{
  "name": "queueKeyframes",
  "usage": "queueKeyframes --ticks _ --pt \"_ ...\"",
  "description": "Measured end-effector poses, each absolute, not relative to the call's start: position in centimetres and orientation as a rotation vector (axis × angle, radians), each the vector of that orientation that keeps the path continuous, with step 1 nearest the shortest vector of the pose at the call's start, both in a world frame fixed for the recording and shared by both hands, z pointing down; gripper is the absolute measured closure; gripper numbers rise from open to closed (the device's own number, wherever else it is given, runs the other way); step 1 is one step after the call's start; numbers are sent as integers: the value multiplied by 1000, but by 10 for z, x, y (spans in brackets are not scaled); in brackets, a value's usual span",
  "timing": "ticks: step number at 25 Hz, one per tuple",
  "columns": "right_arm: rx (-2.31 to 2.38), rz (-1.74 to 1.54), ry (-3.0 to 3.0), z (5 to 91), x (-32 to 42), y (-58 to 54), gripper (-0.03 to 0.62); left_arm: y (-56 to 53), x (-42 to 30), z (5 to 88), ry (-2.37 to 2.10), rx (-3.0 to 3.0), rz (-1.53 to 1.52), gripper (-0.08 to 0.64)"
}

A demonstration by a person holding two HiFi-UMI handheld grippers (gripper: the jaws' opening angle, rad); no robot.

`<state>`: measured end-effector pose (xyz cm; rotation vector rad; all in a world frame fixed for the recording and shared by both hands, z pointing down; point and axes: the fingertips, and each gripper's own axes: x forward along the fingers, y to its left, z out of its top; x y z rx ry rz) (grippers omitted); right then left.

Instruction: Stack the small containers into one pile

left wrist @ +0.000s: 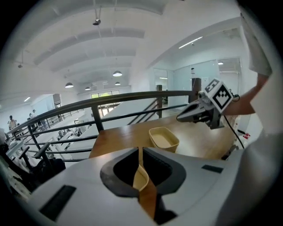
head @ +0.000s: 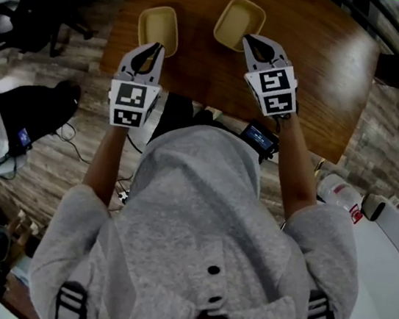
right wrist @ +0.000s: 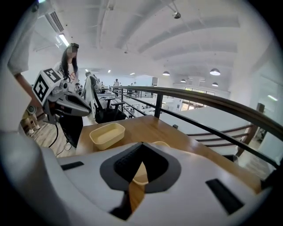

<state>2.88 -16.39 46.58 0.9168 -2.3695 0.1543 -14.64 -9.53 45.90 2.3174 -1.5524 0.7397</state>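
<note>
Two pale yellow containers lie apart on the wooden surface (head: 324,70), both open side up. The left container (head: 158,26) lies near the surface's left edge. The left claw (head: 155,47) has its jaws pressed together with nothing between them. Its tip is at that container's near rim, and the left gripper view shows the rim just beyond the closed tips. Whether they touch cannot be told. To the right, a little farther from the person, lies the right container (head: 239,20). The right claw (head: 252,42) is likewise closed and empty, with its tip over that container's near right corner. The left gripper view shows it held clear above the container.
</note>
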Motion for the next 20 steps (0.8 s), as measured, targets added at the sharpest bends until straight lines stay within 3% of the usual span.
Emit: queueKeyframes --ticks 9,20 --pt "956 125 -2371 458 30 -165 577 -84 -153 516 -1375 2342 969 460" --pt "978 126 -2351 460 38 -170 577 -81 -158 578 -1206 2345 1312 459"
